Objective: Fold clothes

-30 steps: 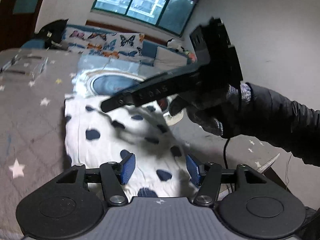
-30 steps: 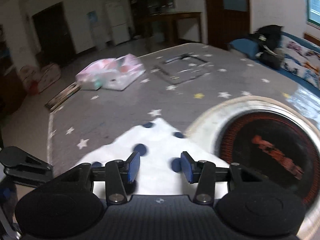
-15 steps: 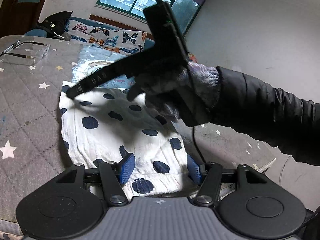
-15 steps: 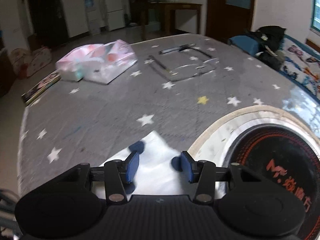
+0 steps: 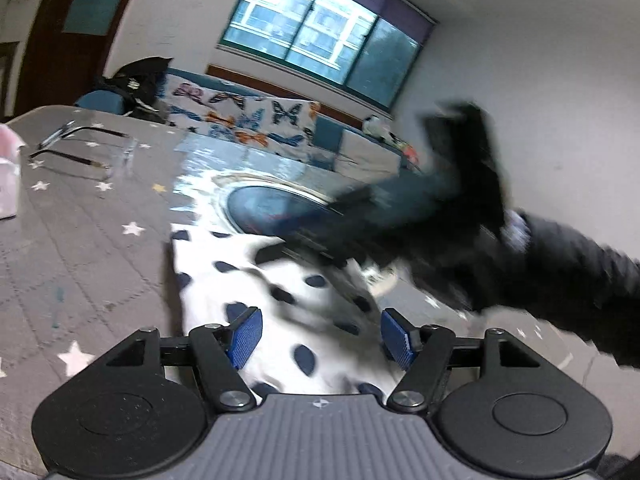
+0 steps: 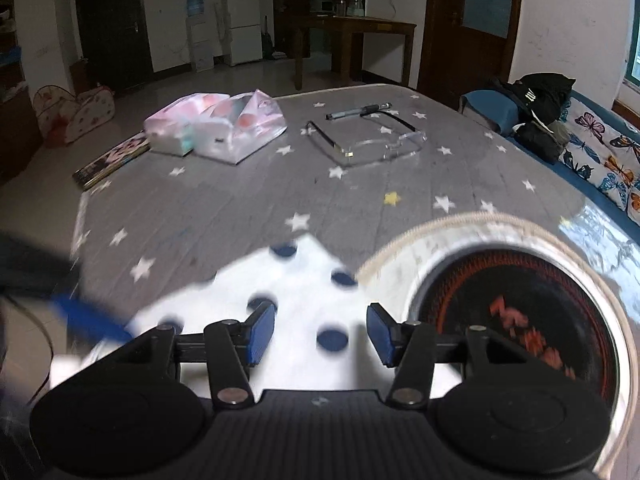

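Note:
A white garment with dark blue dots (image 5: 256,280) lies flat on the grey star-patterned bed cover (image 5: 80,240). My left gripper (image 5: 320,338) is open and empty, just above the garment's near end. The right gripper, blurred and held by a black-sleeved arm, shows in the left wrist view (image 5: 360,236) over the garment's far right side. In the right wrist view the right gripper (image 6: 320,334) is open and empty above the garment (image 6: 296,280), near its pointed corner. A blurred blue pad of the left gripper shows there at the left (image 6: 88,320).
A round black and red mat with a pale rim (image 6: 520,312) lies right of the garment. Clear glasses (image 6: 372,140), a pen (image 6: 356,111), pink packs (image 6: 216,128) and a book (image 6: 112,160) lie farther on the bed. A butterfly-print cushion (image 5: 248,120) is beyond.
The right gripper has pulled back from the garment's far left corner towards the right and now sits over its middle. The left gripper has shifted a little. Both stay open.

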Demonstrator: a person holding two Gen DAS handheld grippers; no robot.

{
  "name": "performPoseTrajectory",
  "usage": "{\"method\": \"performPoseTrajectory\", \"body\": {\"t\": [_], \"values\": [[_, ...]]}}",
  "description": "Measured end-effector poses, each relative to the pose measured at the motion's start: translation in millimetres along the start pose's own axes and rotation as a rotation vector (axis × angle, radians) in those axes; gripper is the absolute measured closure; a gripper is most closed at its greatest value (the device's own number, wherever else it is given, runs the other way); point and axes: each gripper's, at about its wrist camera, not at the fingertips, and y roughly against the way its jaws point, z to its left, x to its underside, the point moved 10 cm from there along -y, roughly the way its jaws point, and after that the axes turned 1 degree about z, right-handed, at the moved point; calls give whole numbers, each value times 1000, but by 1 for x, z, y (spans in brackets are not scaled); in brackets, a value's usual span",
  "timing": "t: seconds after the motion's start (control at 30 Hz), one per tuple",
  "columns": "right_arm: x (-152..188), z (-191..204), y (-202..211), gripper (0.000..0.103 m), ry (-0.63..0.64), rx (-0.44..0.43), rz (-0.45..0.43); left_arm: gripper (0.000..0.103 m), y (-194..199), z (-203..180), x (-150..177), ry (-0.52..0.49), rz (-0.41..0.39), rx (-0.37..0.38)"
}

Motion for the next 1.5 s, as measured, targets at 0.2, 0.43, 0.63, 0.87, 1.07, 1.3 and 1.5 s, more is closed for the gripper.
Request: {"method": "performPoseTrajectory", "body": {"t": [0.2, 0.43, 0.63, 0.87, 1.07, 1.3, 1.5], "values": [[38, 10, 27, 51, 12, -35, -17, 34, -7, 14, 5, 45, 17, -26], [72, 12, 36, 50, 38, -6, -3, 34, -9, 20, 23, 39, 58, -55], [74, 12, 53, 50, 58, 13, -10, 34, -4, 23, 16, 26, 50, -73], [66, 31, 47, 50, 65, -36, -31, 34, -4, 14, 19, -10, 52, -89], [74, 24, 50, 47, 46, -39, -7, 34, 0, 15, 33, 6, 77, -119], [51, -24, 50, 47, -37, 70, -64, 33, 11, 18, 40, 55, 72, -194], [42, -86, 31, 47, -193, 178, -80, 32, 14, 16, 49, 87, 99, -189]]}}
